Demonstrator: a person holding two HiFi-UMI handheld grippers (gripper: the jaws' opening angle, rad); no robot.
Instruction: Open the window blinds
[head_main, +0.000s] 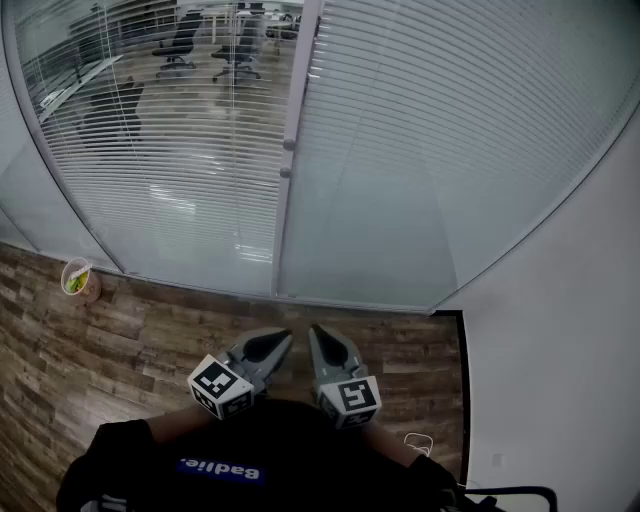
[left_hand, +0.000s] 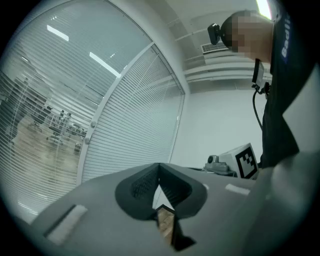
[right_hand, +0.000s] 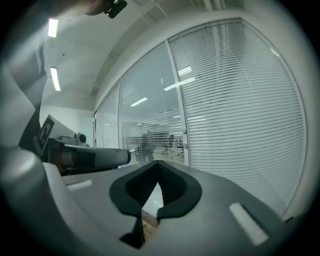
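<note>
**both grippers clenched and empty, blinds not yet reached**

dark clothing of the person fills the bottom of the head view, and just beyond it the left gripper (head_main: 276, 342) and the right gripper (head_main: 320, 340) are held side by side over the wooden floor (head_main: 120, 350). each pair of jaws is pressed together with nothing between them.

the window blinds (head_main: 450, 150) are hung behind glass, well apart from both grippers. the right panel is shut flat, while the left panel (head_main: 180, 150) is tilted enough for office chairs (head_main: 180, 40) to be made out beyond. two small knobs (head_main: 288, 145) are set on the upright frame between the panels (probably the controls, though this cannot be confirmed).

the approach is judged to be the step in hand. next, one gripper would have to be raised, brought to a knob, spread, and closed on it.

a cup (head_main: 78, 280) is stood on the floor at the foot of the glass, near the floor's left edge. a white wall (head_main: 560, 350) bounds the right.
</note>
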